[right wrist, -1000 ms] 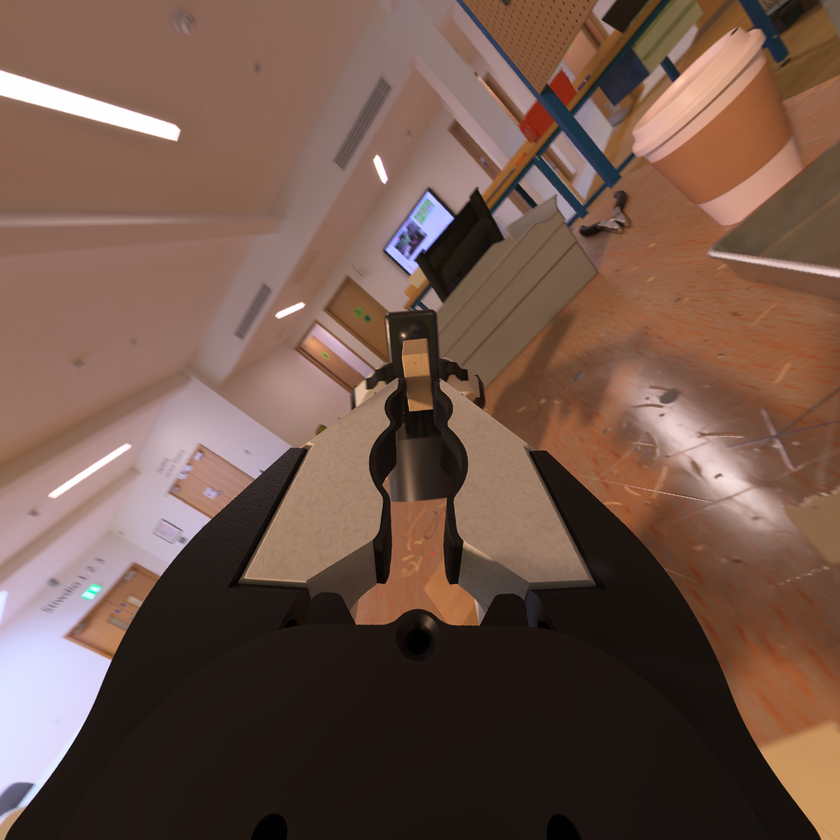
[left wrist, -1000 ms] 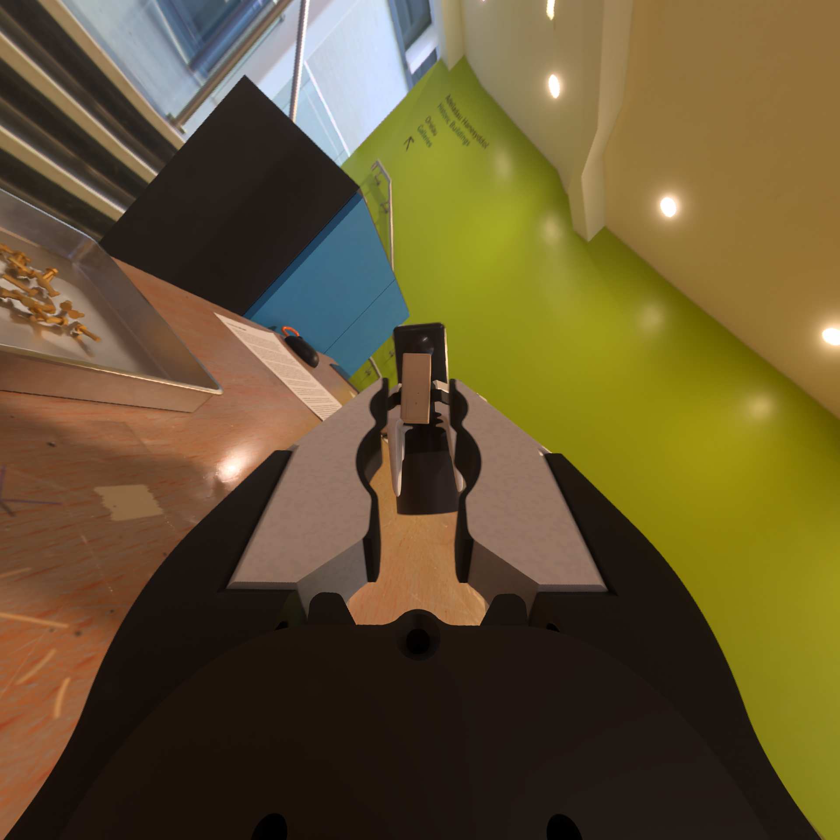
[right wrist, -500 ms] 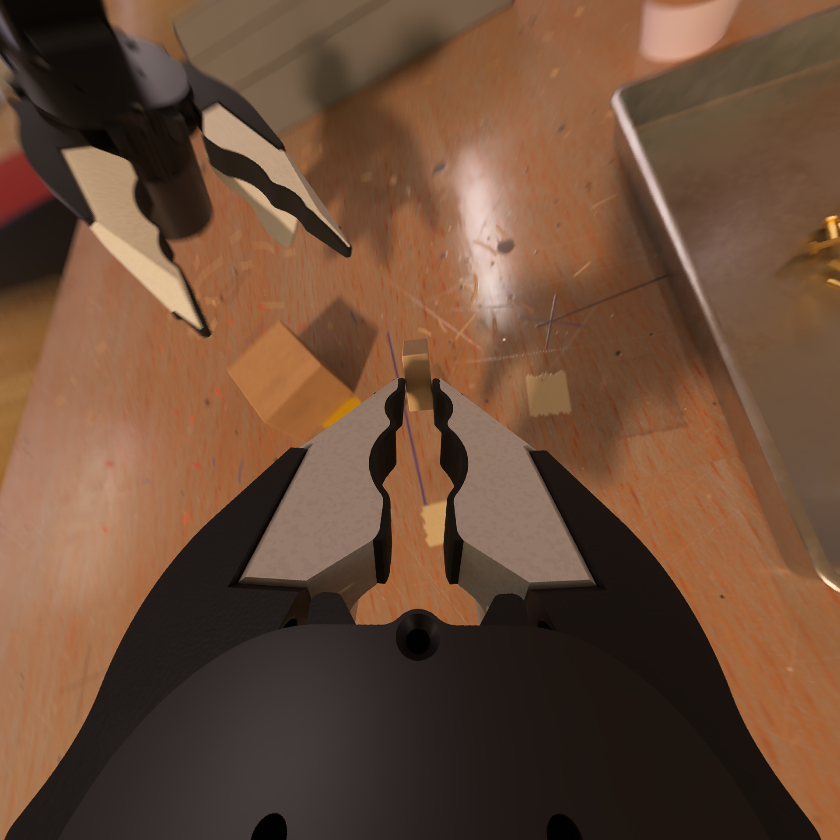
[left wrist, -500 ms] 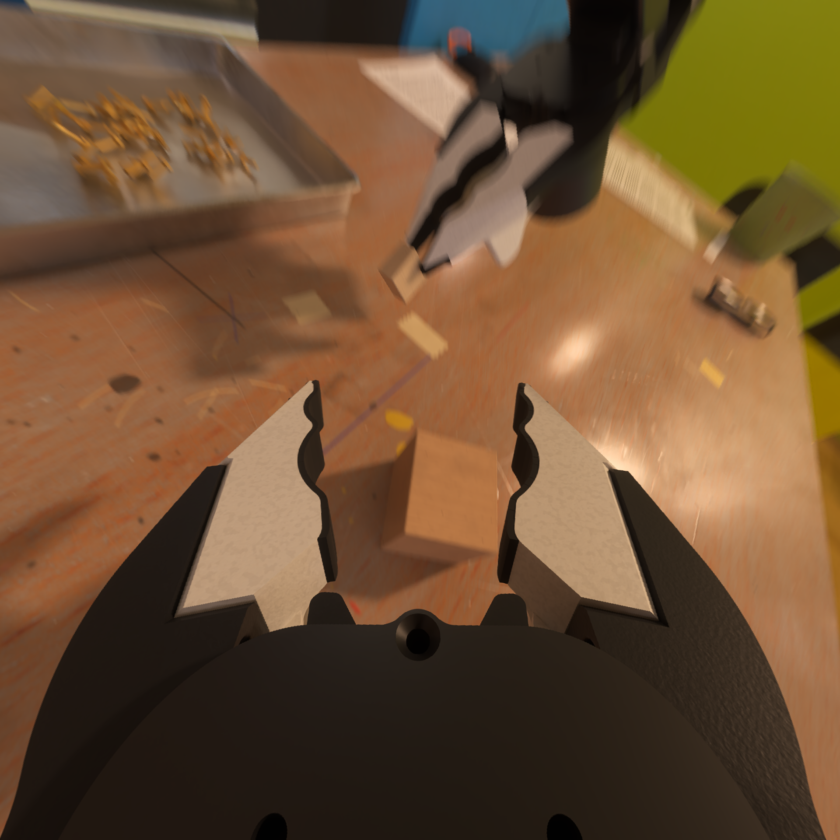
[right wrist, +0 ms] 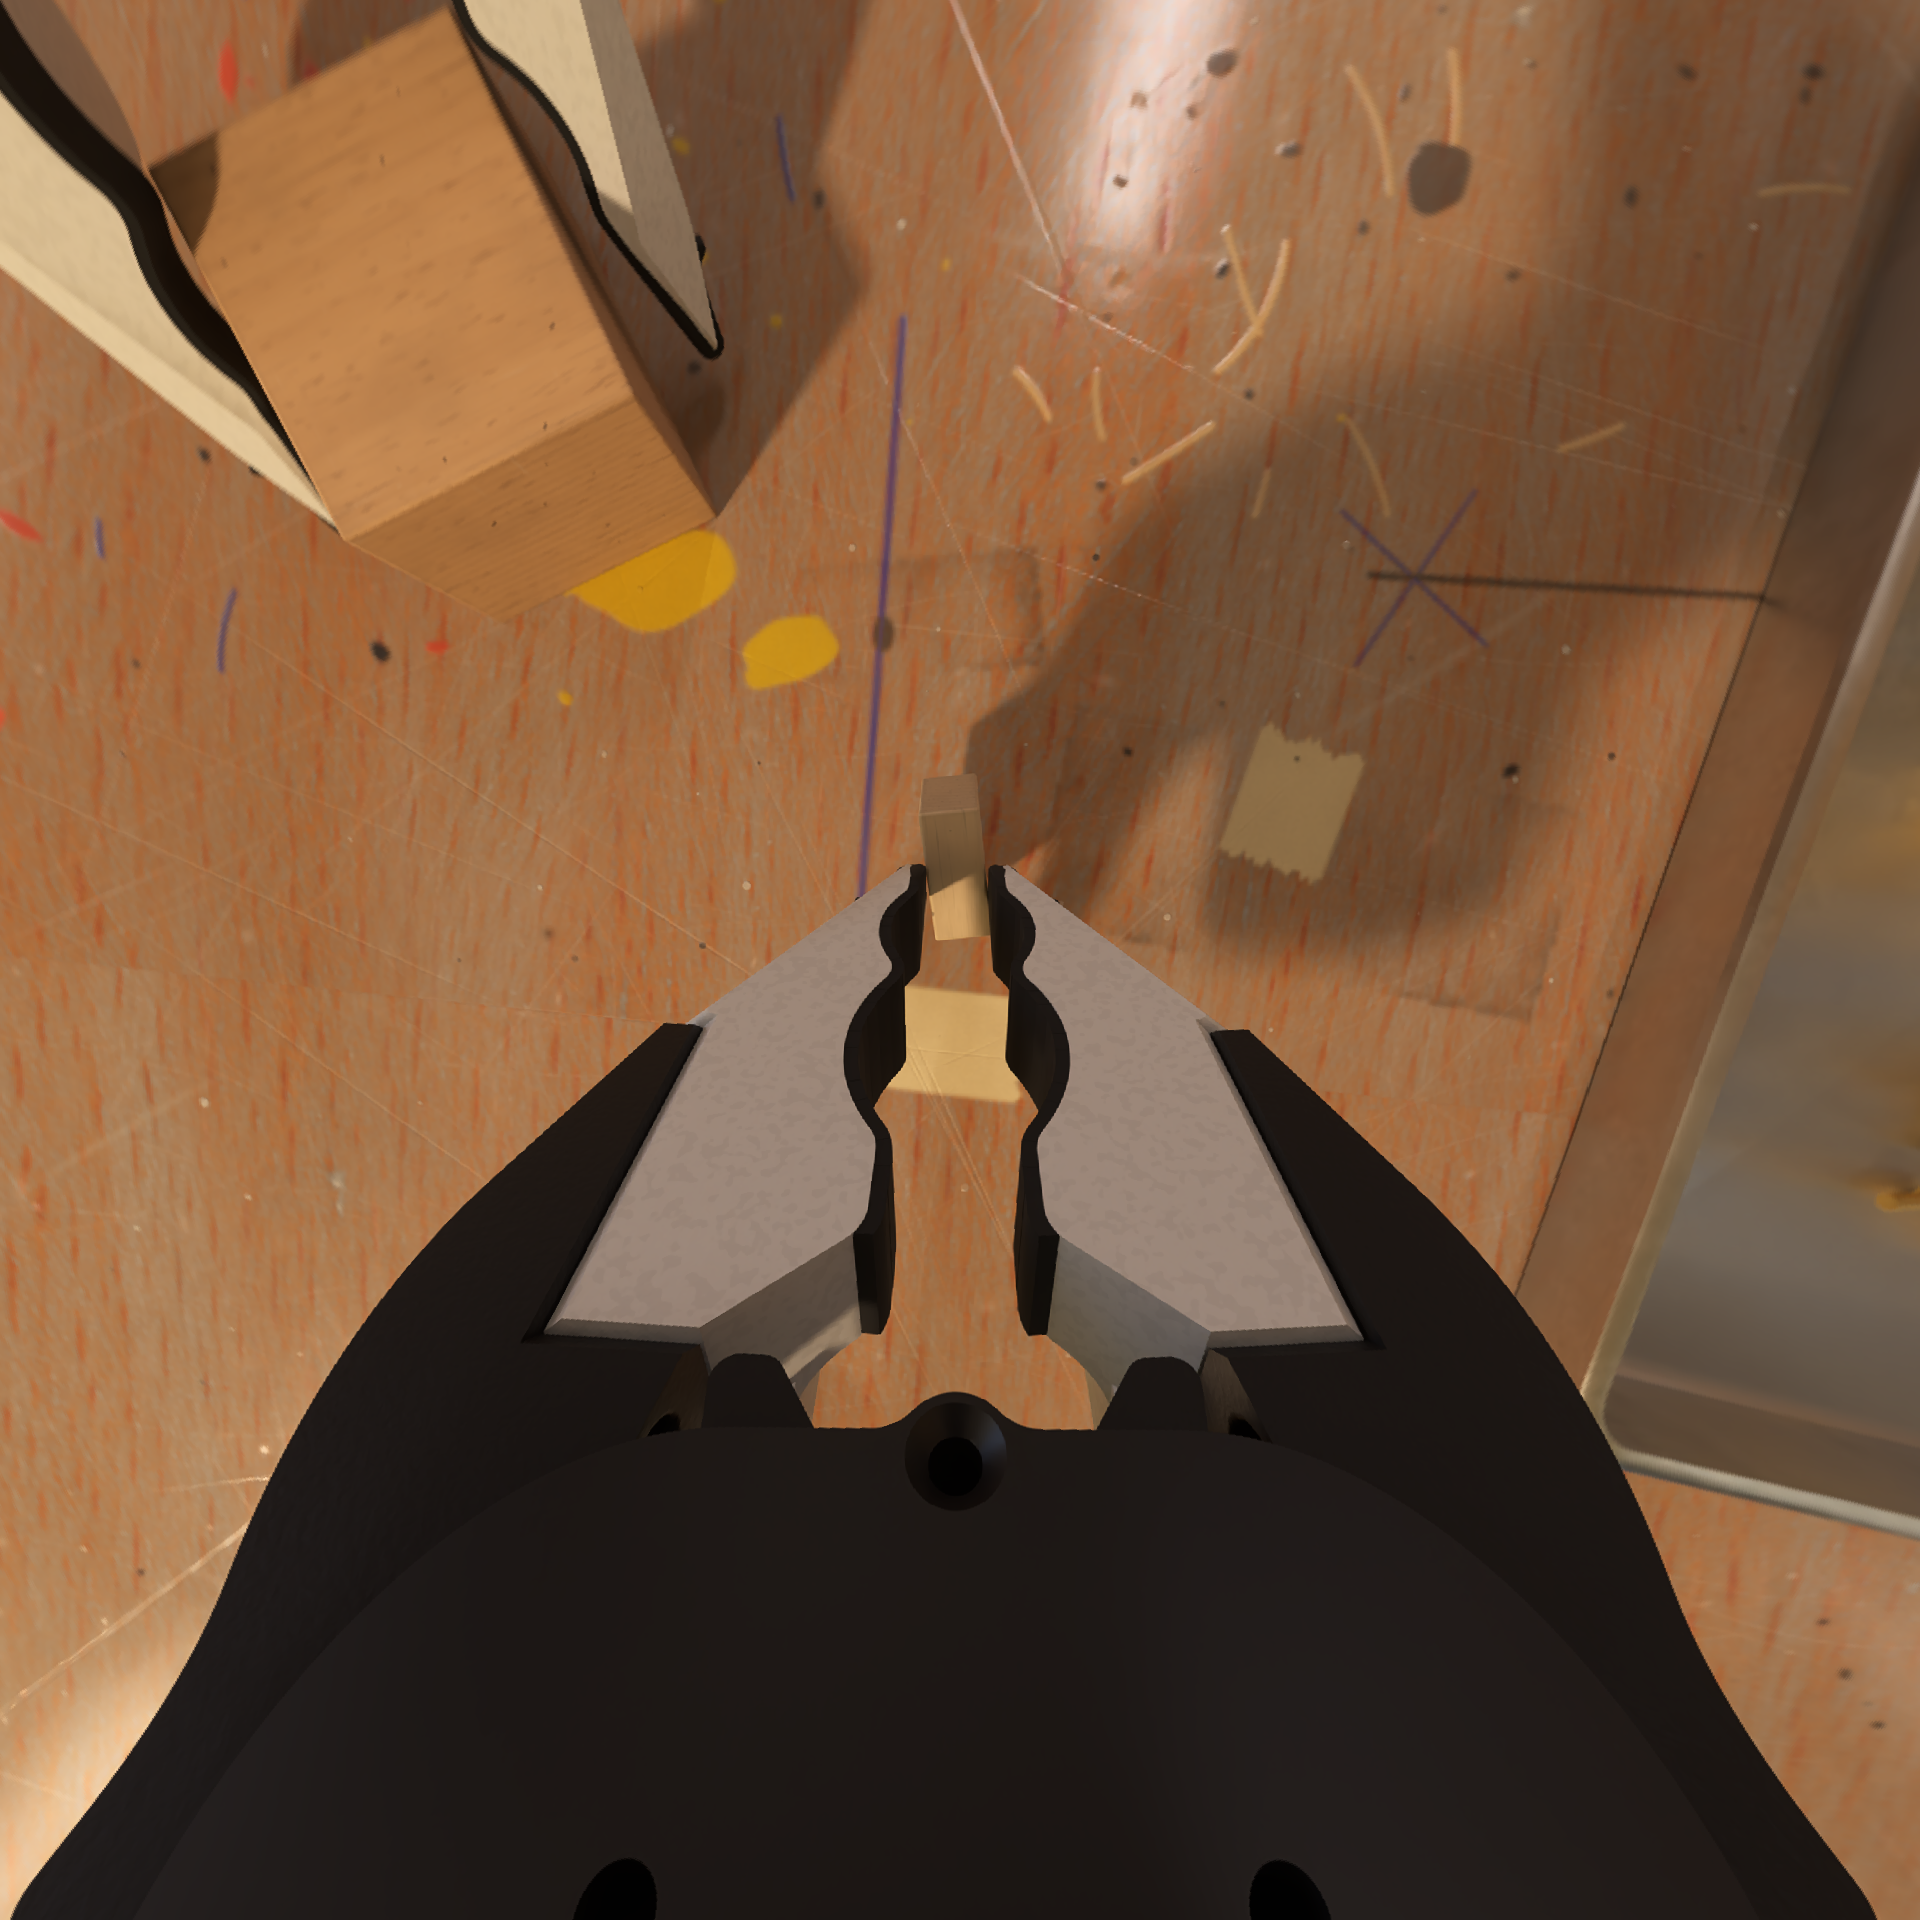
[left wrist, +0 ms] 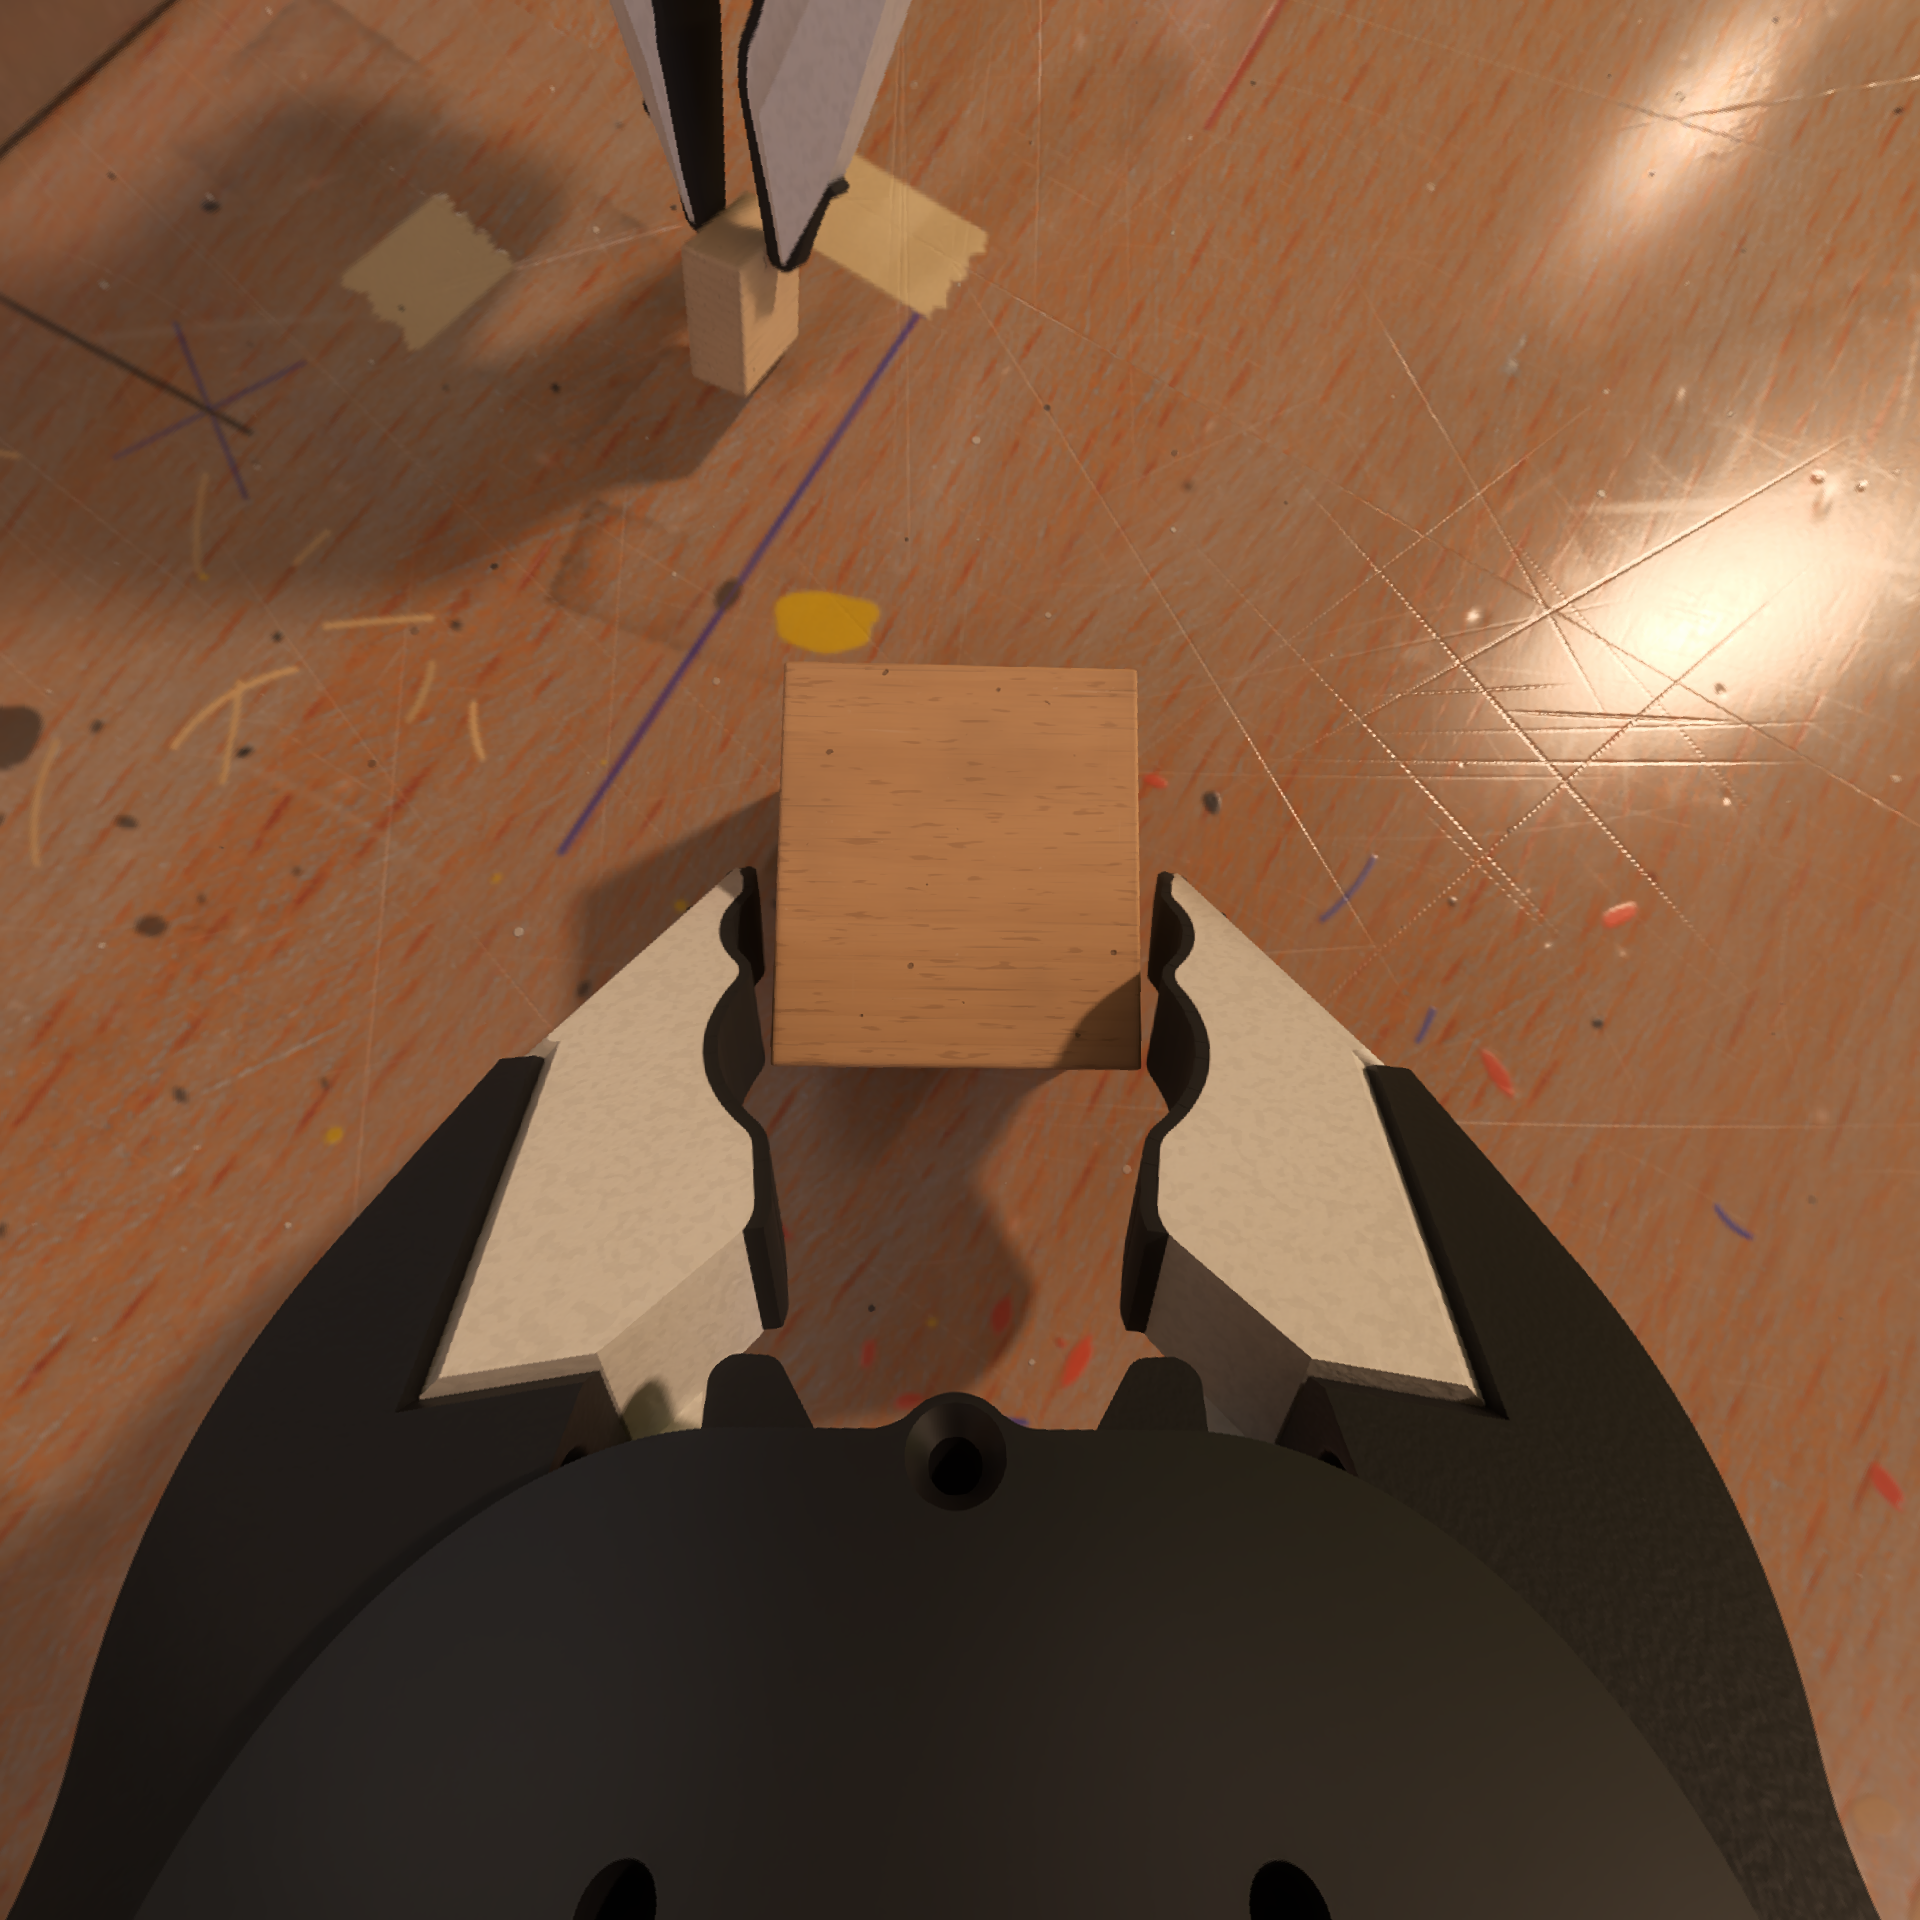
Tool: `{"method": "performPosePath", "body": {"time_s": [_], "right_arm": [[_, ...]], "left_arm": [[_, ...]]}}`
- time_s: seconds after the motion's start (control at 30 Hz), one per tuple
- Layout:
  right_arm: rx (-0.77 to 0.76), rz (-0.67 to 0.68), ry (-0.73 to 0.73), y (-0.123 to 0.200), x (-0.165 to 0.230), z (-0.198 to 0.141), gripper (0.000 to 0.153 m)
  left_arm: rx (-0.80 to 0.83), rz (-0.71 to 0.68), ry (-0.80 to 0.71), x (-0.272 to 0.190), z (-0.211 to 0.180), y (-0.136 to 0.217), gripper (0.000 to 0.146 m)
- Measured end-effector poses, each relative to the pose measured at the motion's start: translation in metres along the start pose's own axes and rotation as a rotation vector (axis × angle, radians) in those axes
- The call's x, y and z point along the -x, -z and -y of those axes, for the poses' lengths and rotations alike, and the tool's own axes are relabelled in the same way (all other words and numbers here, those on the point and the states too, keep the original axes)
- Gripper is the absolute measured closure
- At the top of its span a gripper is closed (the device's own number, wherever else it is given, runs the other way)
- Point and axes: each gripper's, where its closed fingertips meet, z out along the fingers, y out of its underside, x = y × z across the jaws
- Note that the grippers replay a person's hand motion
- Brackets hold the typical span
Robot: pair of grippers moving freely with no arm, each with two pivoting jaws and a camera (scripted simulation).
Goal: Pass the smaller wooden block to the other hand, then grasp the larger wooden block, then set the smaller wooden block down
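The left gripper (left wrist: 954, 904) points down with its jaws spread around the larger wooden block (left wrist: 956, 862). The right gripper (right wrist: 956, 883), beyond that block, pinches the smaller wooden block (right wrist: 954, 852).

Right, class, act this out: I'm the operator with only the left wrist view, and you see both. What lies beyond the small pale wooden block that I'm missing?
Observer: A grey metal tray lies on the table, right of the small pale wooden block in the right wrist view.
Operator: Anything in it?
Observer: Something small and gold at the frame's edge, too blurred to name.
Operator: I see one yellow paint spot by the large brown wooden block. Any more?
Observer: Yes, a second, larger yellow spot shows at that block's bottom corner, partly hidden by it.
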Motion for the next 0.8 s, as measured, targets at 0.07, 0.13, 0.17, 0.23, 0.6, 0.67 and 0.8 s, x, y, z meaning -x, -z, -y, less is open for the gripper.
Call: {"method": "performPosePath", "body": {"time_s": [0.07,0.13,0.17,0.23,0.6,0.67,0.8], "right_arm": [[0.035,0.008,0.045,-0.0027,0.0009,-0.0001,0.141],[0.059,0.012,0.09,-0.0036,0.001,0.0009,0.141],[0.071,0.014,0.106,-0.0038,0.0011,0.001,0.141],[0.102,-0.003,0.145,-0.0035,-0.0017,-0.0005,0.141],[0.172,-0.102,0.385,-0.0023,0.0013,-0.0038,0.141],[0.178,-0.105,0.4,-0.0023,0.0017,-0.004,0.141],[0.199,-0.103,0.401,0.0004,-0.0012,-0.0057,0.141]], "left_arm": [[-0.009,0.026,-0.025,0.0007,0.0013,0.0003,0.074],[-0.016,0.046,-0.041,0.0007,0.0023,0.0006,0.074],[-0.019,0.052,-0.049,0.0006,0.0029,0.0005,0.074],[-0.029,0.069,-0.071,0.0007,0.0047,0.0002,0.074],[-0.035,0.129,-0.14,0.0038,0.0087,-0.0005,0.074],[-0.035,0.129,-0.14,0.0039,0.0087,-0.0005,0.074],[-0.027,0.138,-0.149,0.0049,0.0087,-0.0008,0.074]]}}
